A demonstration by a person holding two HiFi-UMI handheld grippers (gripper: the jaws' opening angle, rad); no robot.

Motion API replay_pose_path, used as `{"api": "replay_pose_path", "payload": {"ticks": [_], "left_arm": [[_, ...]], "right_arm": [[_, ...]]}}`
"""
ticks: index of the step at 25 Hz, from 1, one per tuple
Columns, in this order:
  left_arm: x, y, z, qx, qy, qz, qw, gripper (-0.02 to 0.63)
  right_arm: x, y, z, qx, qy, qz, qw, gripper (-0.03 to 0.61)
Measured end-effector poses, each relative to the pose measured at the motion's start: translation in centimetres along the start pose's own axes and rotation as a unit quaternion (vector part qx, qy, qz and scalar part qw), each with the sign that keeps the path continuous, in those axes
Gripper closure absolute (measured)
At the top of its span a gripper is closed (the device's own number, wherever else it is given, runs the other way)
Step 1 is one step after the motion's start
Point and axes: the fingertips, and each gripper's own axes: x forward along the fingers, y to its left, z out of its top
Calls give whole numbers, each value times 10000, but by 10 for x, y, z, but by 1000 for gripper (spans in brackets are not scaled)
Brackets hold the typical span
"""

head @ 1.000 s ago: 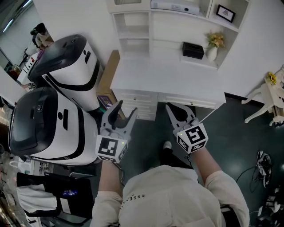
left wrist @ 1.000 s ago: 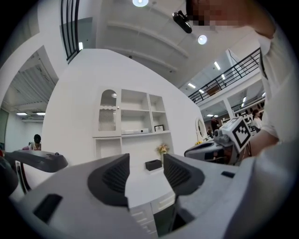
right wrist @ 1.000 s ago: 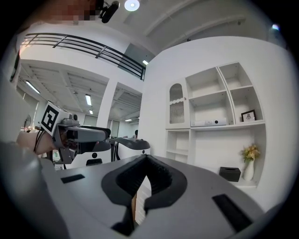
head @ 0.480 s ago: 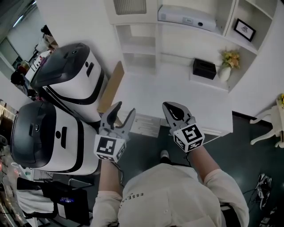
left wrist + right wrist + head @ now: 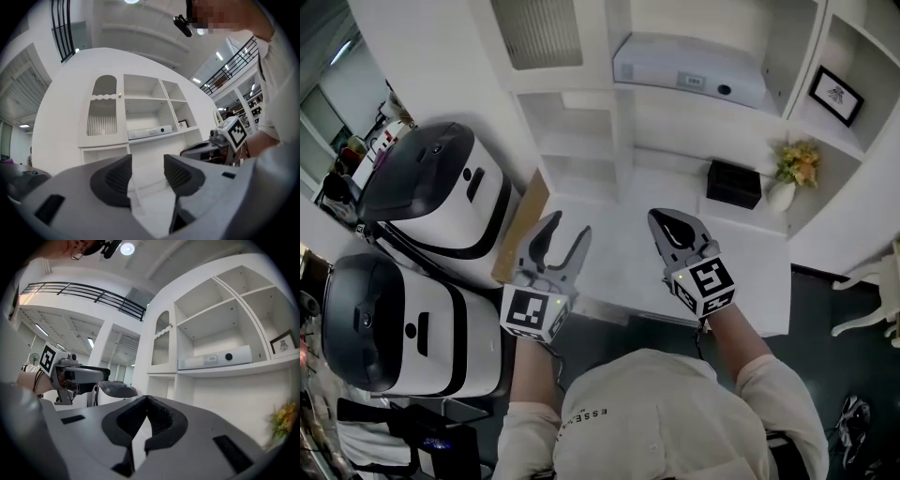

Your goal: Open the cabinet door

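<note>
Left gripper (image 5: 562,234): held over the desk's front-left corner, jaws spread wide and nothing between them; in its own view (image 5: 147,173) only white desk surface is seen in the gap.
Right gripper (image 5: 671,225): held over the desk's front edge, right of the left gripper and apart from it; jaws pressed together at the tips, nothing gripped (image 5: 147,401).
Desk (image 5: 755,272): white; its front edge is partly covered by both grippers and by the person (image 5: 666,417), so whatever is below the top is hidden.
Door (image 5: 539,37): set in the shelves' upper-left part, above the desk's back-left corner, well apart from both grippers; it is shut. Its ribbed panel is seen in all three views (image 5: 103,112) (image 5: 160,345); its top is cut off by the head view's upper edge.
Knob (image 5: 119,95): a small dot at the door's right edge, too small for detail.
Shelves (image 5: 581,127): open compartments right of and below the door.
White box (image 5: 689,73): lying on a shelf right of the door.
Black box (image 5: 733,185): at the desk's back edge.
Vase (image 5: 792,173): with flowers, just right of the black box.
Frame (image 5: 836,96): on a right-hand shelf; its picture cannot be made out.
Machines (image 5: 431,187): two white-and-black units left of the desk, the nearer one partly cut off.
</note>
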Motion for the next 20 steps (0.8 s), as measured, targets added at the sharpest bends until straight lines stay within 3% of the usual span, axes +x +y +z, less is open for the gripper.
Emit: {"api": "replay_pose_path", "payload": {"ticks": [5,12,20], "left_arm": [[42,17,4,257,81,-183,9995,407],[109,72,47,544,-385,-353,9972,405],[179,125,119,912,-1101,-626,9877,406]], "right_arm": [[28,-28,7,-37,-67,-56,10000,565],[68,-58,48,-120,-322,-338,9988,565],[103,-92,90,-363,-547,-850,9942,565]]}}
